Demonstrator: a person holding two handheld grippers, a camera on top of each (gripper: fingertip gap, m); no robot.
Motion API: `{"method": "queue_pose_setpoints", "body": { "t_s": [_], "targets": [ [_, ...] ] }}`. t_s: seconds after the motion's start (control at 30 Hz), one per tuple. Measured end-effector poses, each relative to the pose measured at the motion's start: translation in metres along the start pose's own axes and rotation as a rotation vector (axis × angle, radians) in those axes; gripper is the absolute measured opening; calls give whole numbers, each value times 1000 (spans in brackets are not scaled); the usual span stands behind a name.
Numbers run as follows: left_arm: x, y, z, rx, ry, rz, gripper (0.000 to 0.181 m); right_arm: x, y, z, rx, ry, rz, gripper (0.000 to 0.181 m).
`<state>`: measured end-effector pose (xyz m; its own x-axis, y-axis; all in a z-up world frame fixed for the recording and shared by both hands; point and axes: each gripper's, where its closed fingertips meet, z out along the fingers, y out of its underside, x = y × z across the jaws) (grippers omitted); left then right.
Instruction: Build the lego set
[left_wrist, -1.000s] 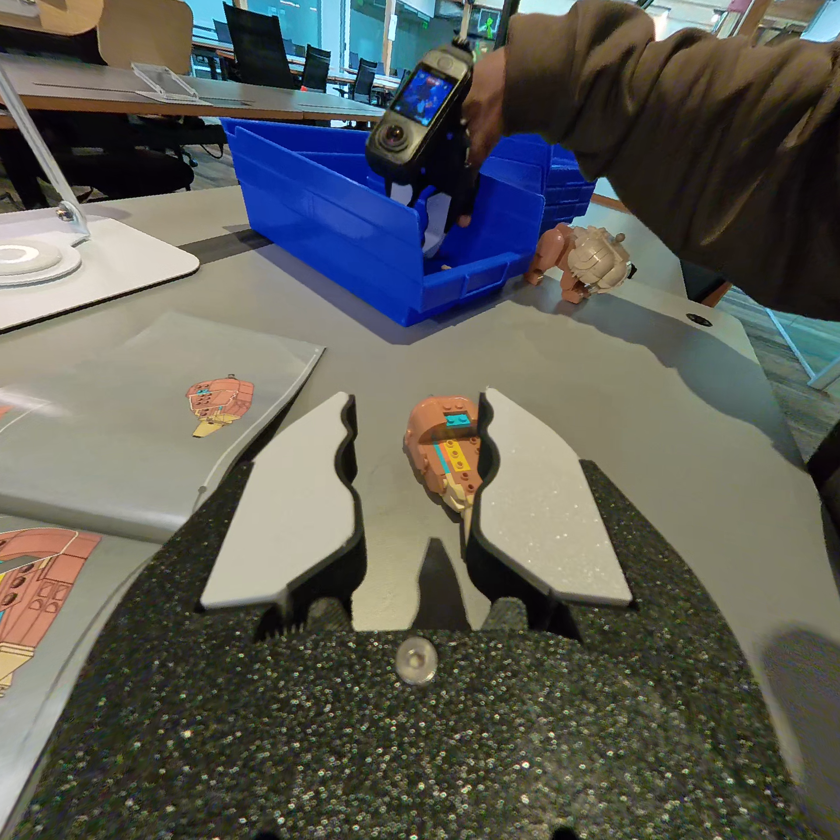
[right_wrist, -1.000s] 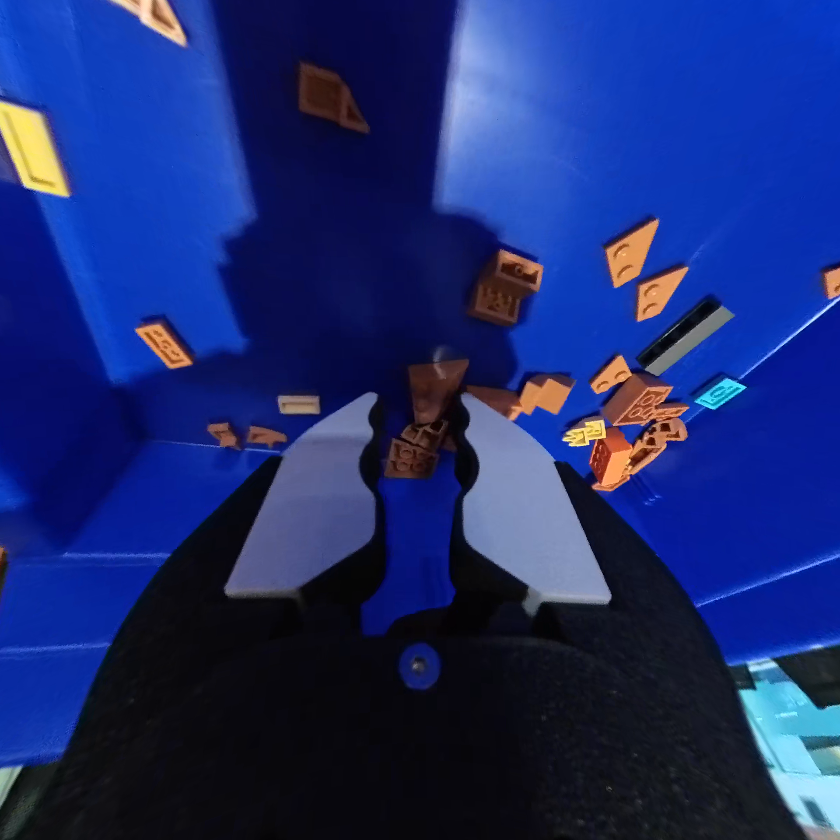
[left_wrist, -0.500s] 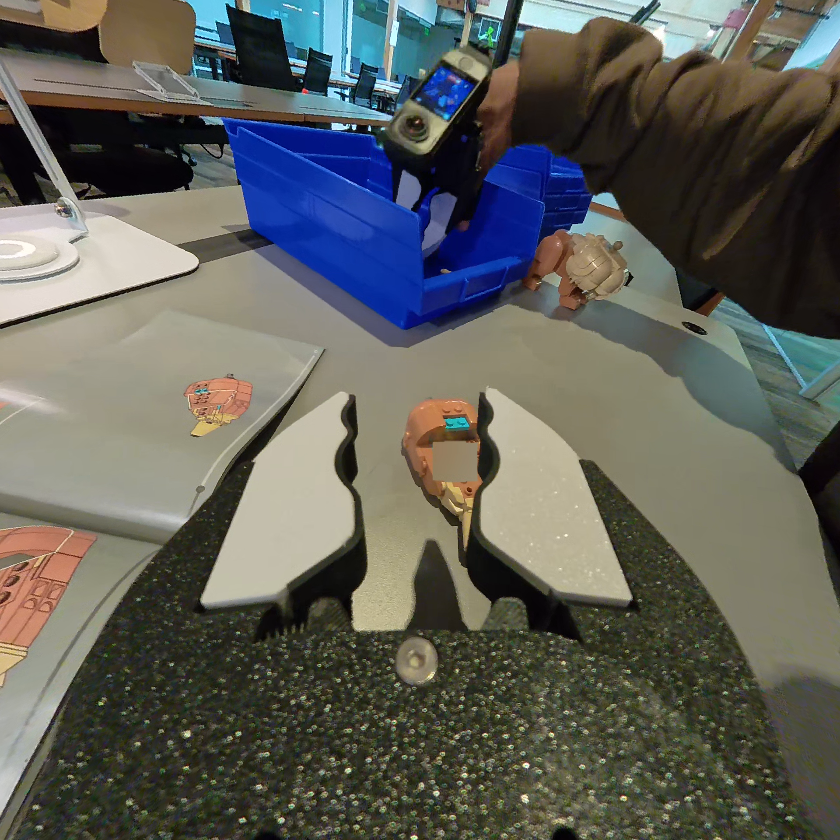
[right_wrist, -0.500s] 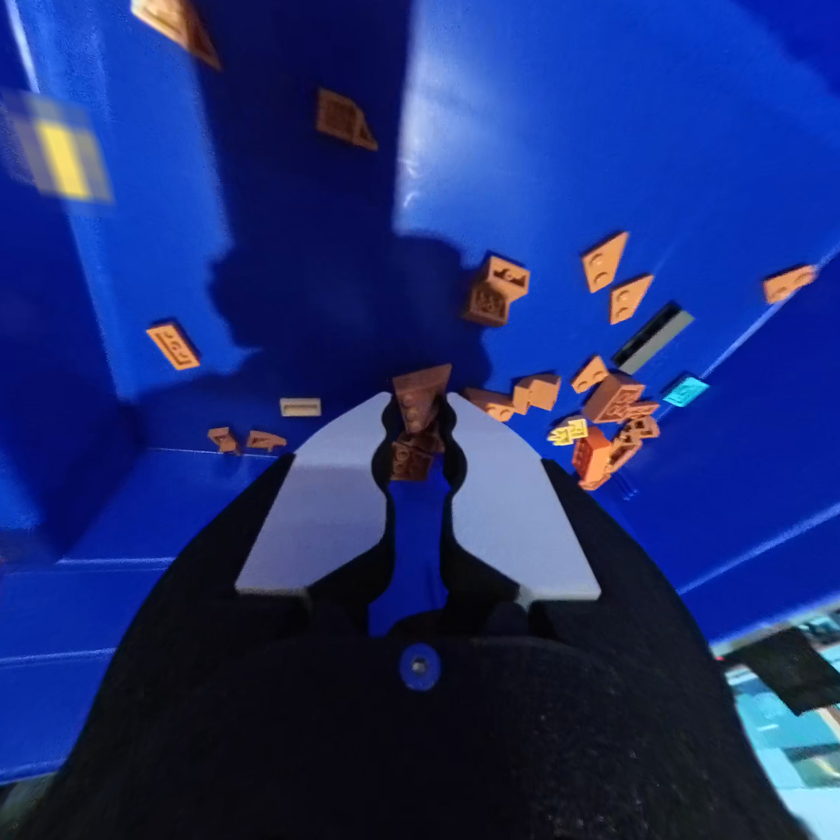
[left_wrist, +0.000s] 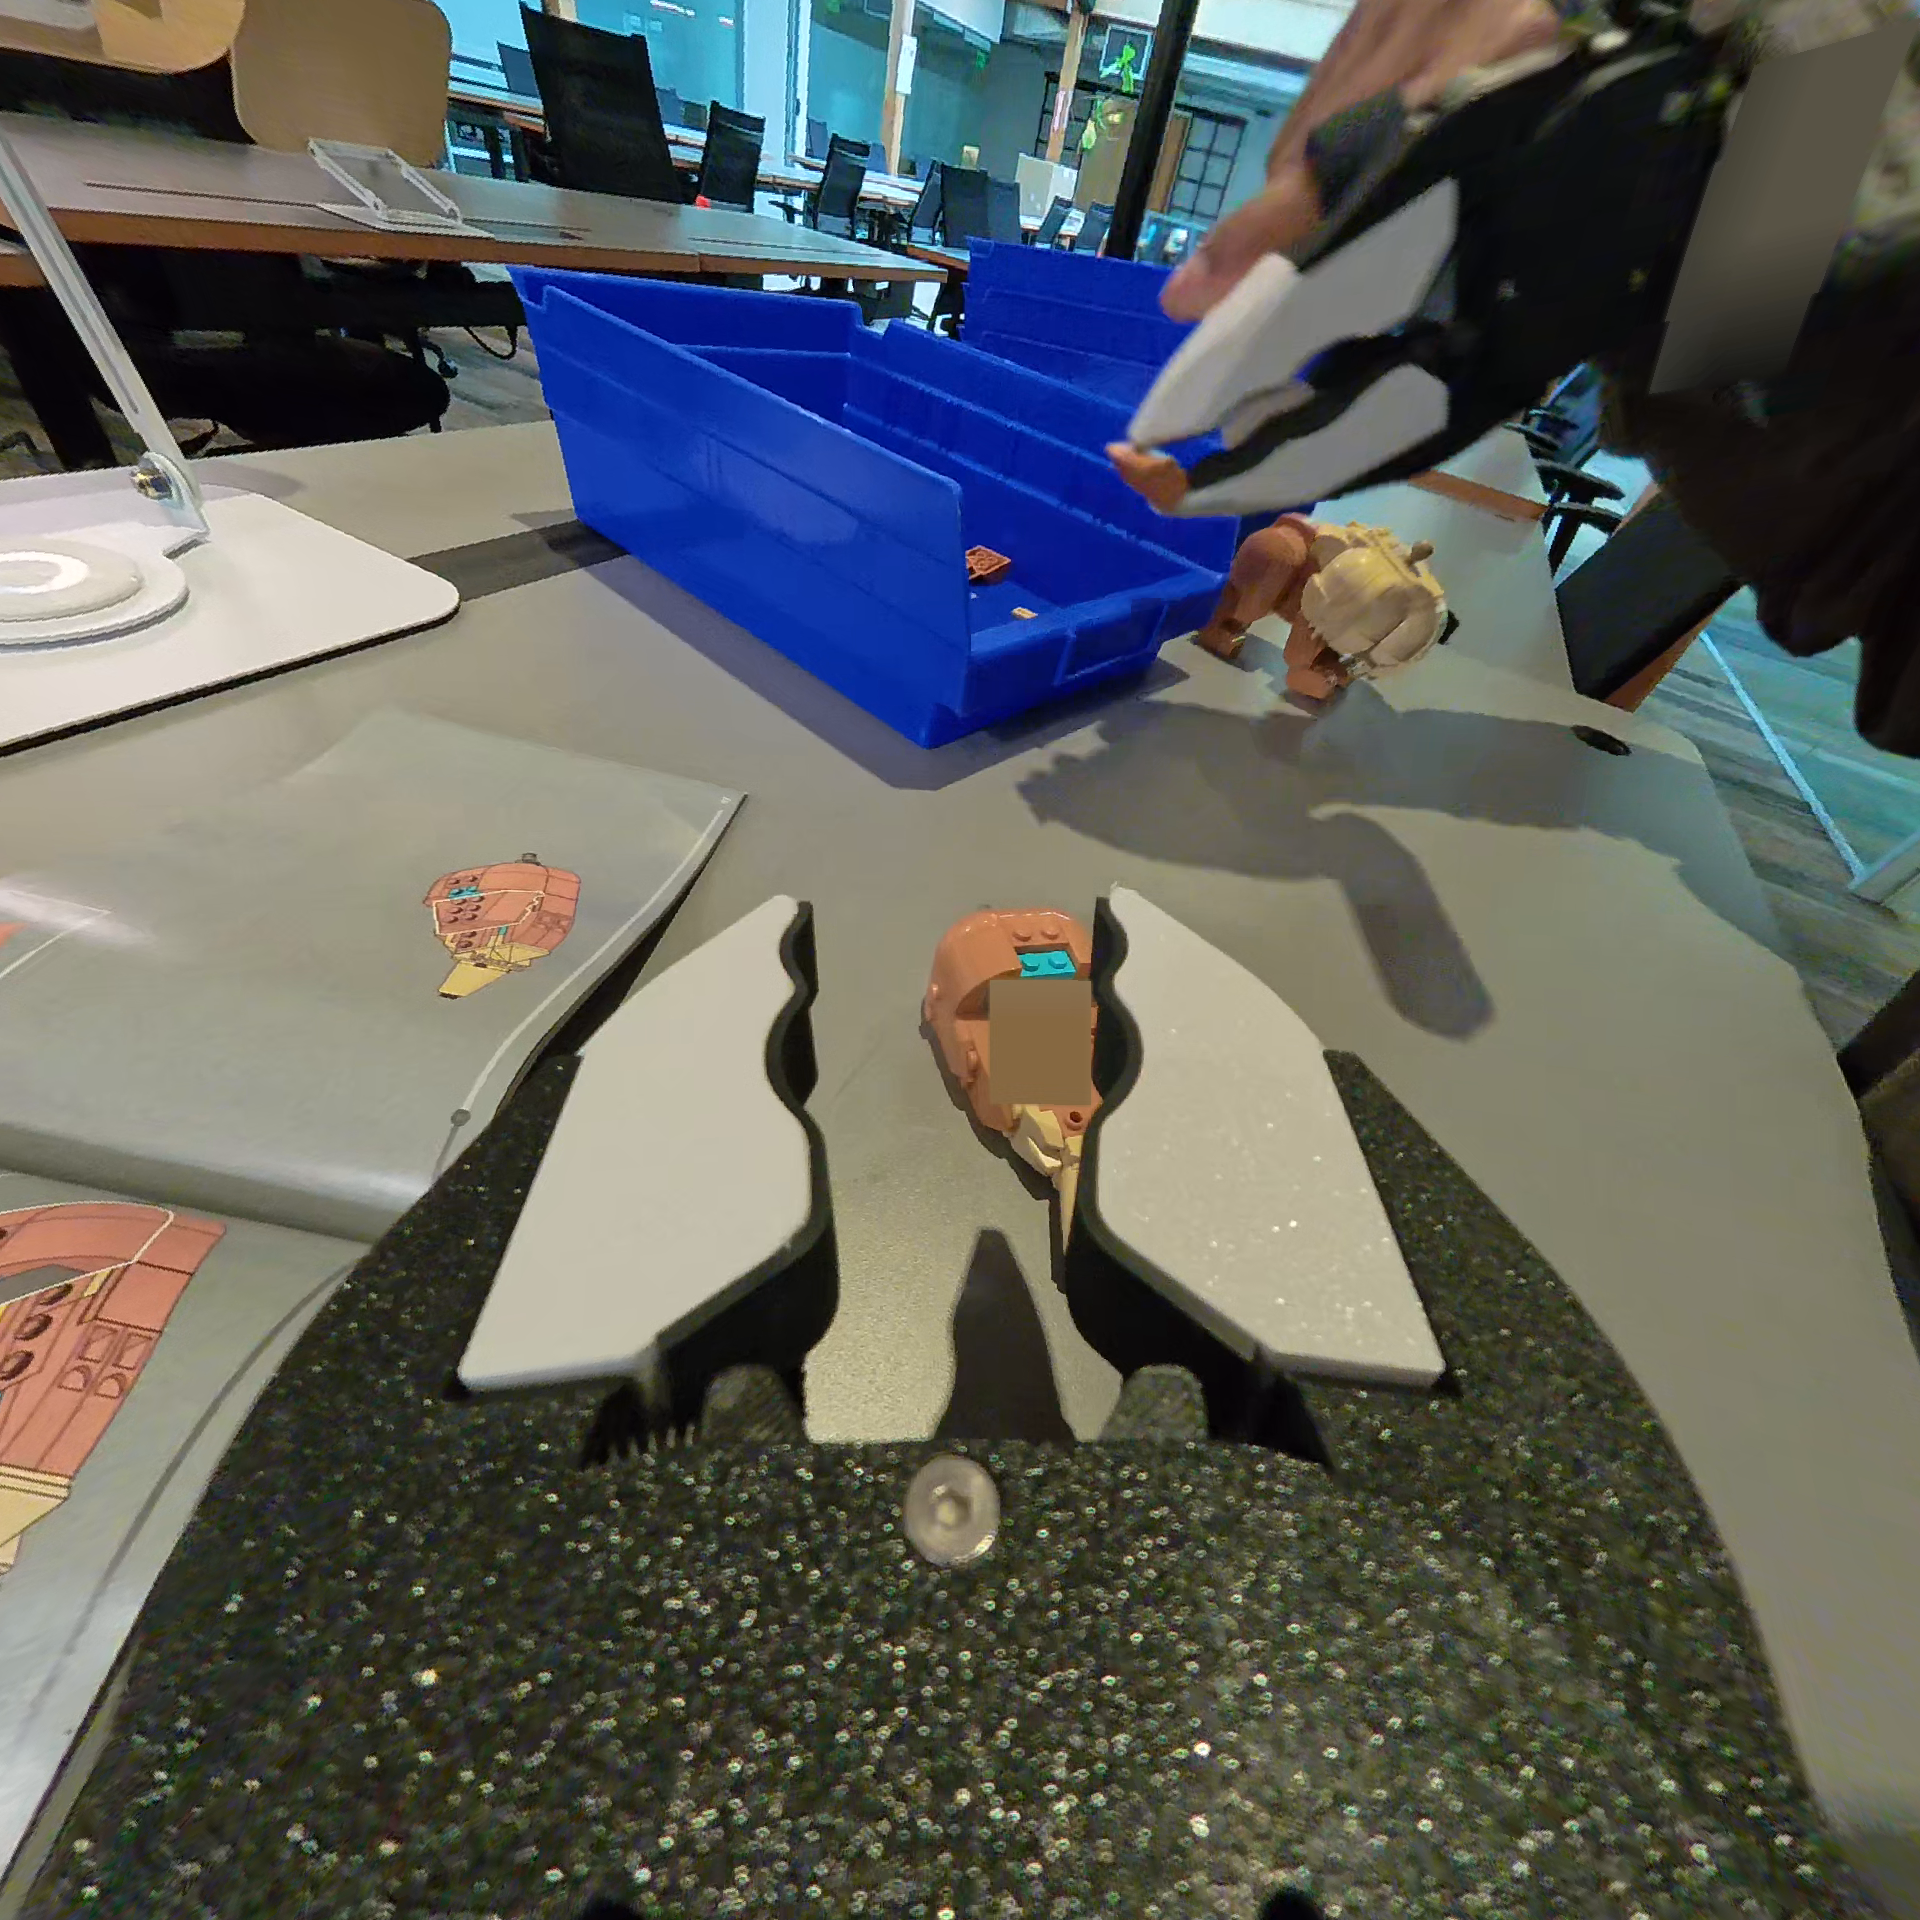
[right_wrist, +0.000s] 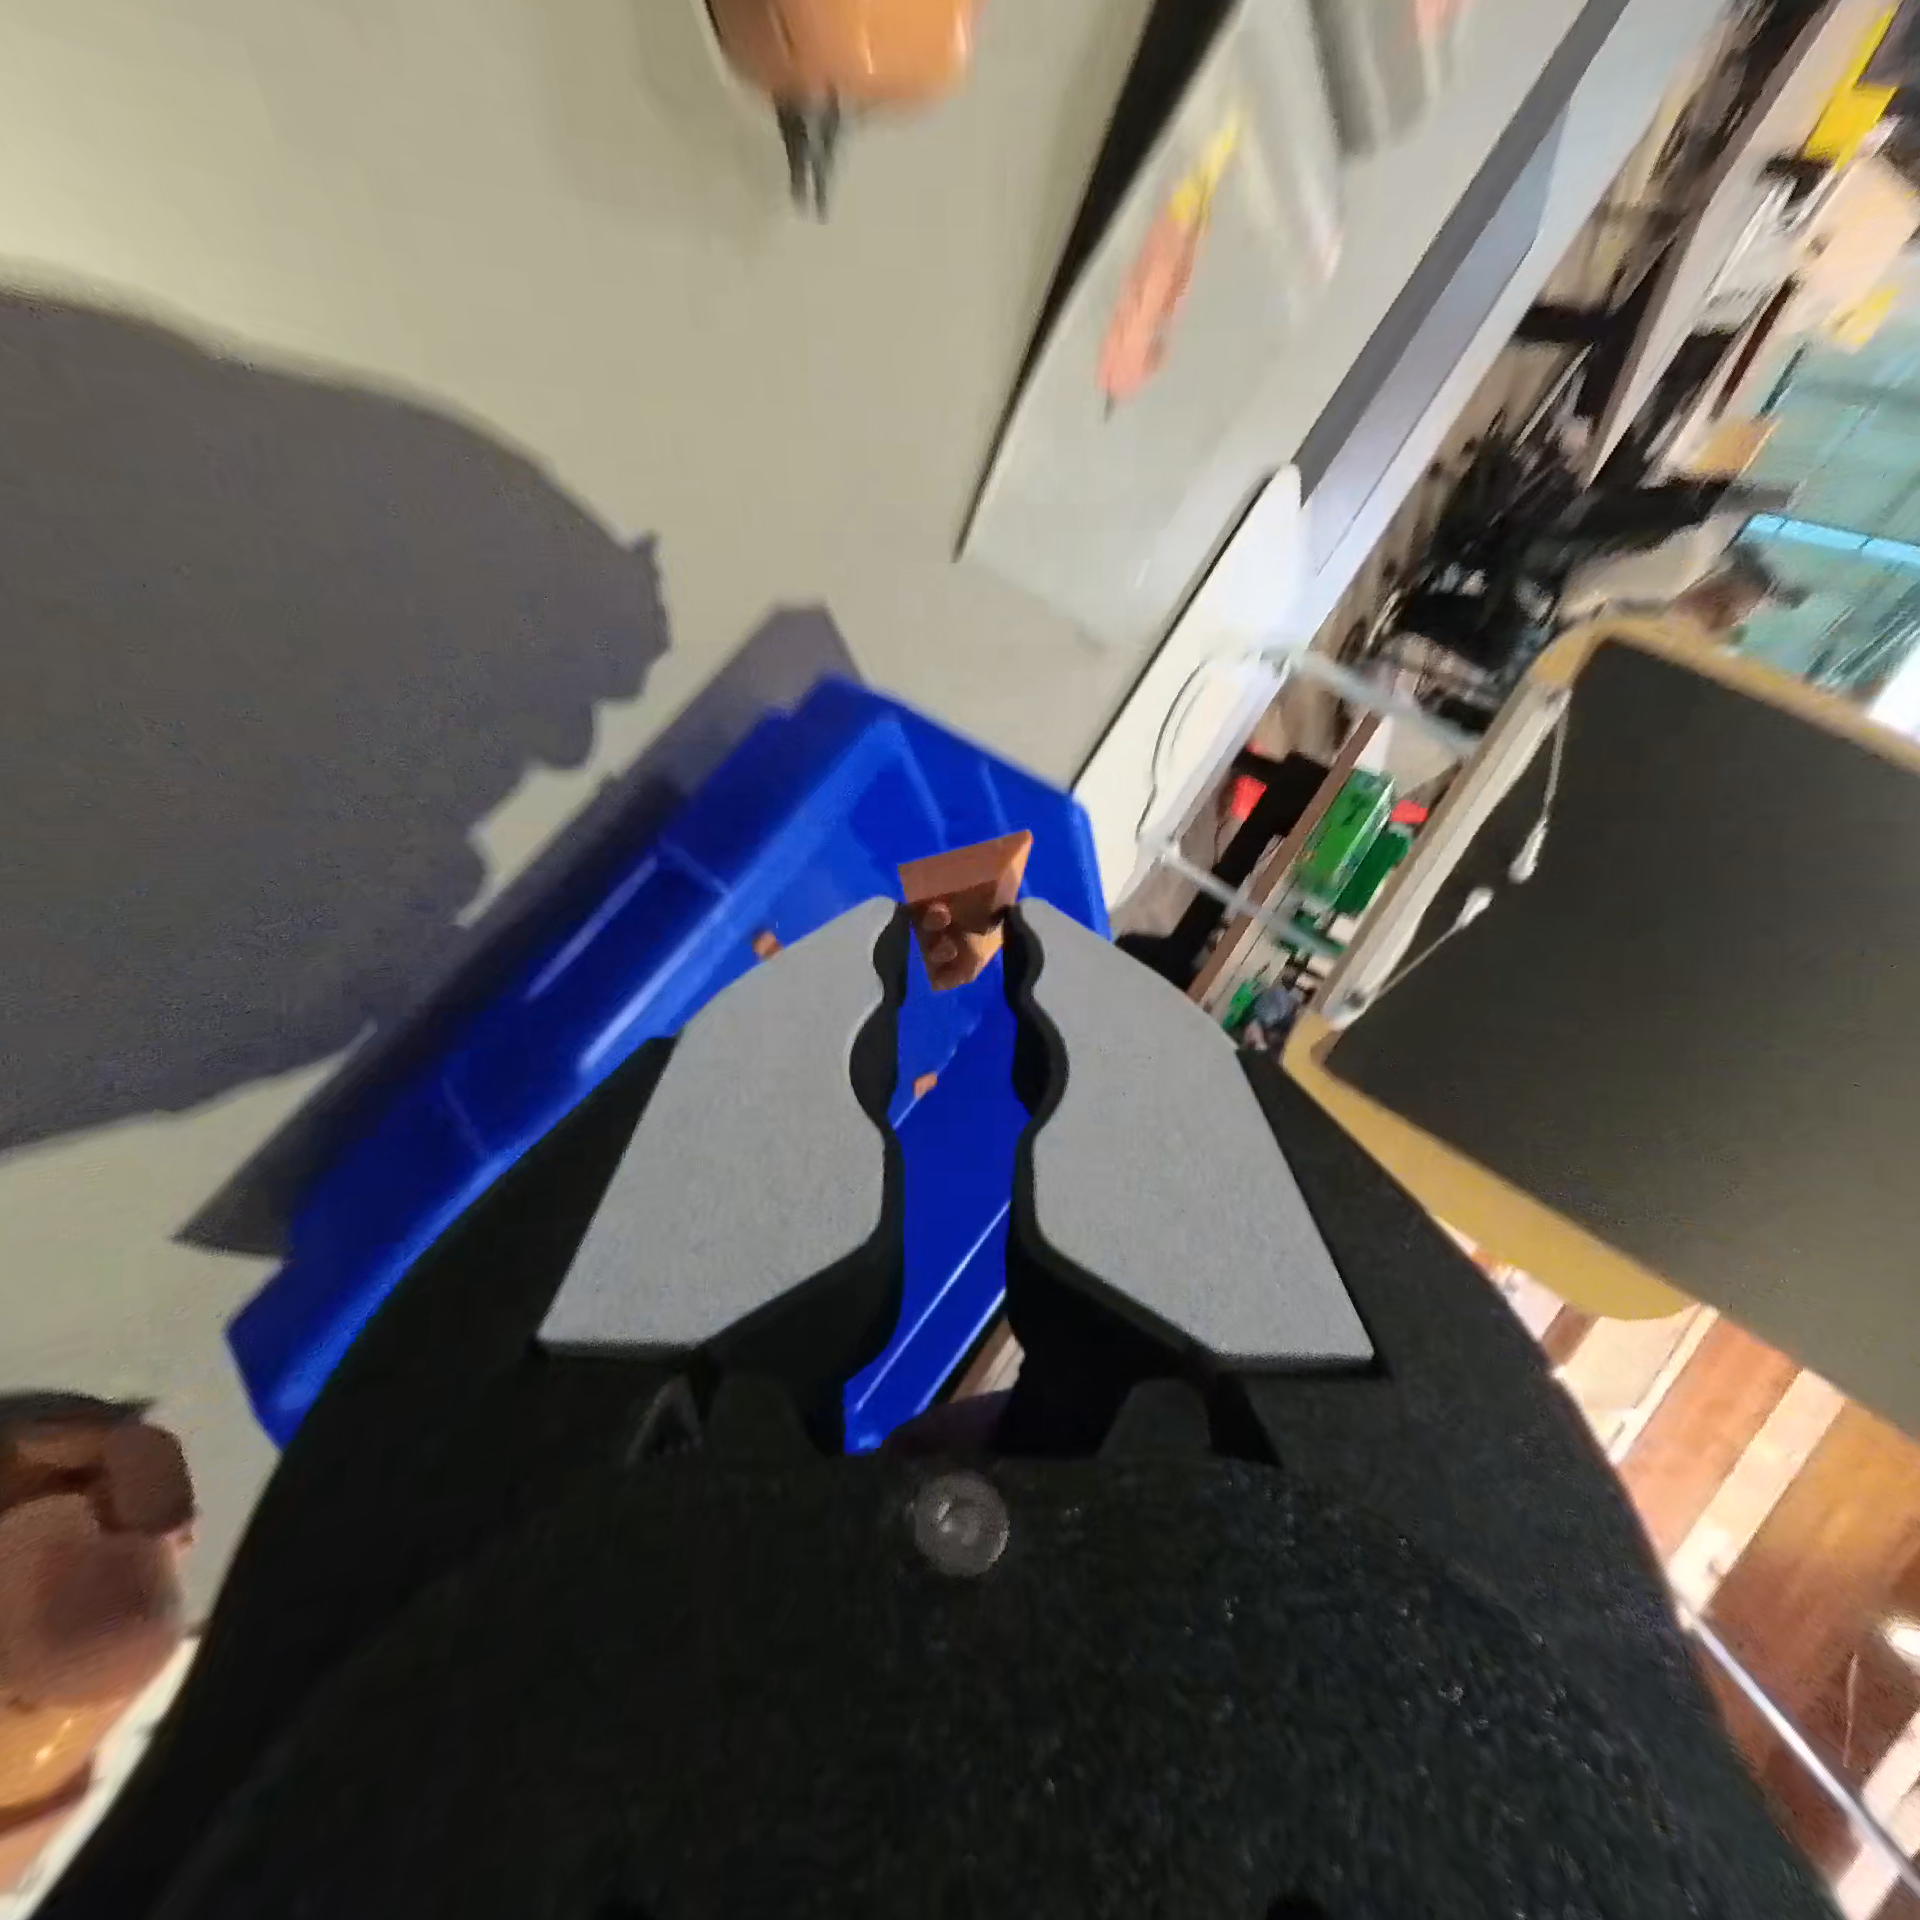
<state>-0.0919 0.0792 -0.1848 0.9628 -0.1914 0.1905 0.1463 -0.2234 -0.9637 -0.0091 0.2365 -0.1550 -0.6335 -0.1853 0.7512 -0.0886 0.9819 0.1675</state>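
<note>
Only our left wrist view shows the pink model (left_wrist: 1003, 1029), lengthwise between open left tongs (left_wrist: 954, 914), beak nearest; right tongs (right_wrist: 961, 914) grip a brown wedge (right_wrist: 961, 912).

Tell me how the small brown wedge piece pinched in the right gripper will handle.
The wedge piece looks rigid and light. Only the fingers' tips pinch its narrow end, so it may pivot or slip. Being flat, it probably won't roll if dropped.

Two grippers work one grey table (left_wrist: 1195, 831): the left gripper (left_wrist: 951, 940) and right gripper (right_wrist: 958, 914). One wedge brick (right_wrist: 961, 920), one part-built model (left_wrist: 997, 1013), one finished figure (left_wrist: 1340, 603), two instruction sheets (left_wrist: 343, 914), stacked blue bins (left_wrist: 790, 520).
</note>
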Motion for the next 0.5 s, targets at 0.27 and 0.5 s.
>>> {"method": "queue_pose_setpoints", "body": {
  "t_s": [0.27,0.5],
  "targets": [
    [0,1,0,-5,-5,9,51,-40,-75,4,188,-100,-18,17],
    [1,1,0,-11,-8,24,51,-97,-110,13,271,-485,99,19]
  ]
}}
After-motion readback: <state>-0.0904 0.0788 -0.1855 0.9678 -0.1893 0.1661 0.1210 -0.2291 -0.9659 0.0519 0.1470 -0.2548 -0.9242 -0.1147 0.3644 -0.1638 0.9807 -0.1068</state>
